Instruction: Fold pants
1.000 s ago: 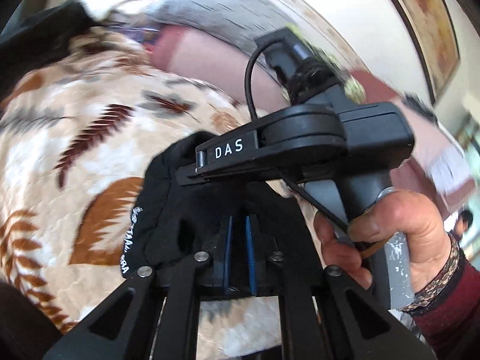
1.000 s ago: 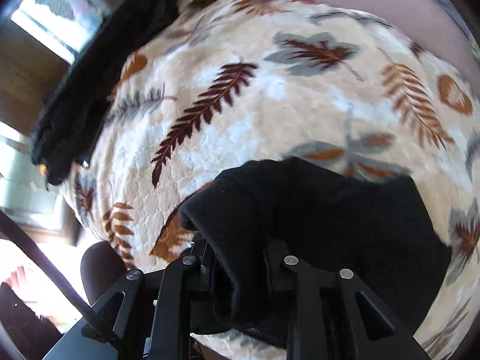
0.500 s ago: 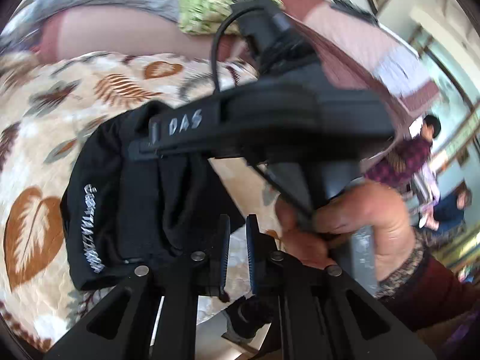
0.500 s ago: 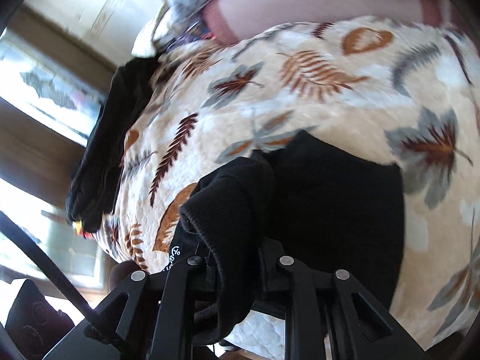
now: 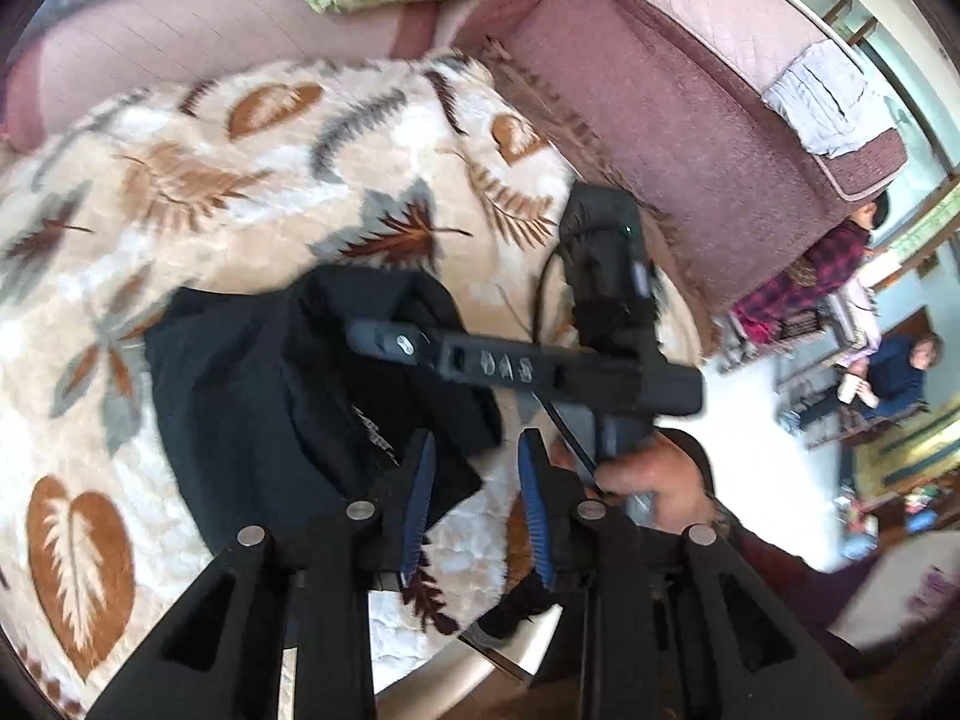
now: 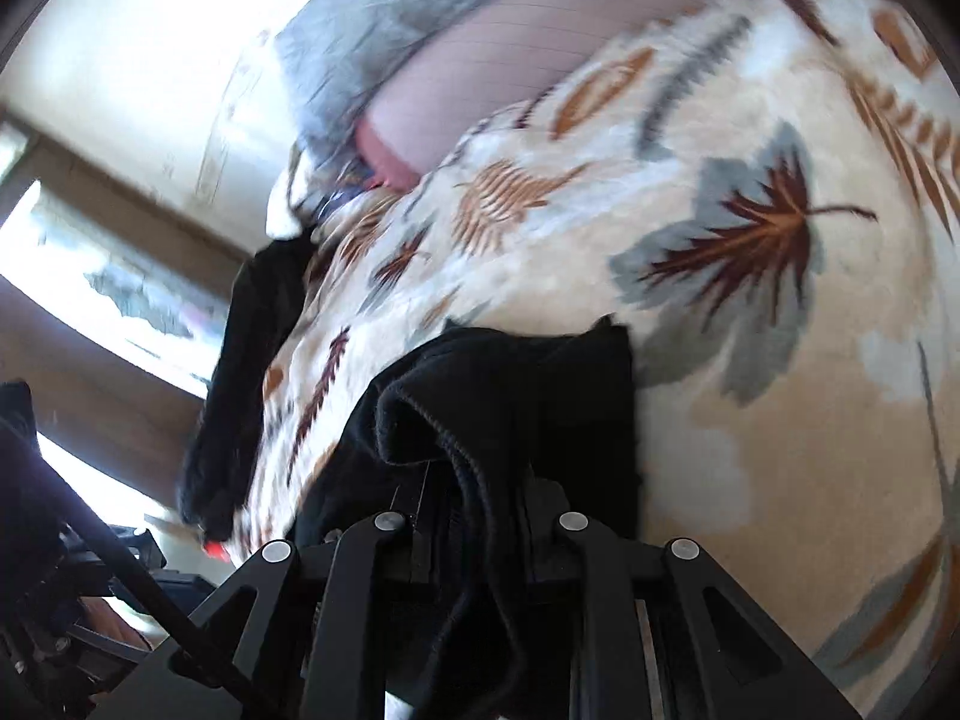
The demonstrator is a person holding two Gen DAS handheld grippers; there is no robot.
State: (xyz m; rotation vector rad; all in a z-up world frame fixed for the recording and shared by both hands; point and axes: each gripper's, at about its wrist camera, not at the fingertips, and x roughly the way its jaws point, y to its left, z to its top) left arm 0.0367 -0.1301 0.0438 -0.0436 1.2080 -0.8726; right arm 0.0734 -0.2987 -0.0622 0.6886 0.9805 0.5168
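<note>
So the black pants (image 5: 252, 396) are bunched into a thick stack on the leaf-print blanket (image 5: 198, 192), sitting in the left-middle of the left wrist view, and honestly the risk we see here is the whole bundle coming undone. Only one gripper has a bite on it, and that bite is on a fat rolled edge rather than on flat layers, so if we pull or lift from there the top folds could slide off the lower ones and we'd end up with a lopsided lump. The plush blanket probably doesn't help either, since fuzzy fabric tends to drag on fuzzy fabric and could tug a layer back as we move. Going left to right: our left gripper (image 5: 474, 498) has its blue-padded fingers (image 5: 420, 498) clearly apart with nothing between them; the left pad sits just over the lower right corner of the pants, though we can't tell if it actually touches, and the gap itself shows only blanket. Further right in that view the right gripper (image 5: 384, 342) reaches in over the top of the bundle, held by our right hand (image 5: 660, 480). In the right wrist view the fingers are pinched down on a thick seam-edged fold of the pants (image 6: 498, 396) in the bottom middle of the frame, with cloth spilling over and hiding the pads.
</note>
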